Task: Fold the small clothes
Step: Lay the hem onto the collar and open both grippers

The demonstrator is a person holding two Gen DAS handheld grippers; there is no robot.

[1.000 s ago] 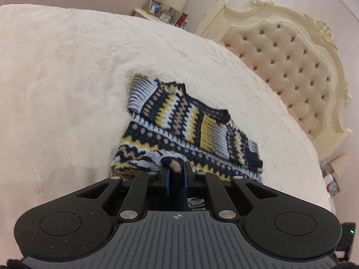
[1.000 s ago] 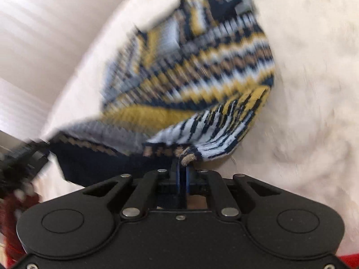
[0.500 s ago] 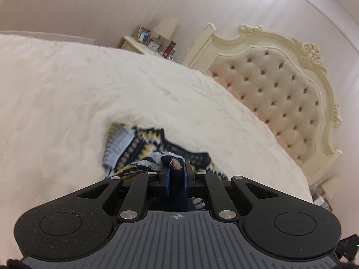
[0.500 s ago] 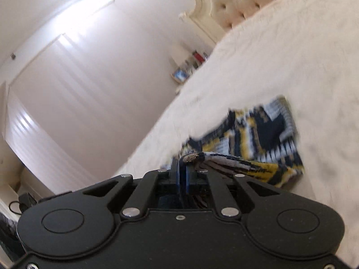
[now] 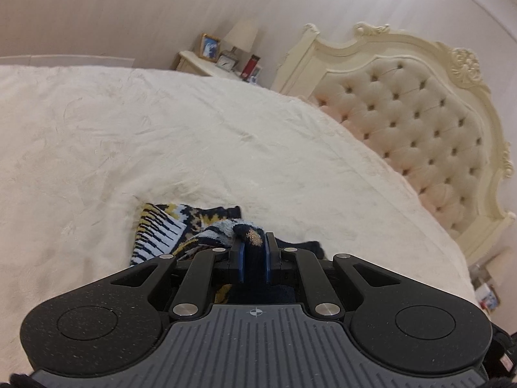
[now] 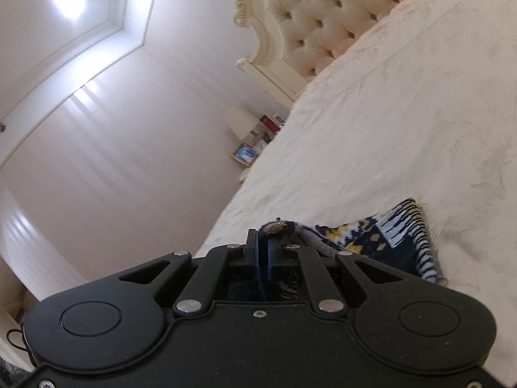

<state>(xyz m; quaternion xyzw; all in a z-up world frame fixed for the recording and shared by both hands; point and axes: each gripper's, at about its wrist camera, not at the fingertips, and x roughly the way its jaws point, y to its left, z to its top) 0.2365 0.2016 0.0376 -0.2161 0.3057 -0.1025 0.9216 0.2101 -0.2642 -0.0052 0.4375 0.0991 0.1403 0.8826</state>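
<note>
**Carrying the held edge of the sweater over for the fold**

The left claw (image 5: 253, 248) is clamping a dark, bunched bit of the knitted sweater (image 5: 161, 229) between its blue pads (image 5: 238, 263), and the right claw (image 6: 263, 249) is pinching another bit of the same edge, its fingers pressed together on the knit. The rest of the garment is lying on the cream bed (image 5: 161, 135), just under and ahead of both claws, with a striped cuff or hem showing on the side away from the padded headboard (image 5: 416, 123).

To do this step well, both claws should be travelling level and at matching speed, so the lifted edge is staying taut and straight instead of sagging in the middle. The edge is best lowered square onto the opposite edge before either grip is loosened. The plush cover is likely dragging at the knit, so lifting clear is safer than sliding.
</note>
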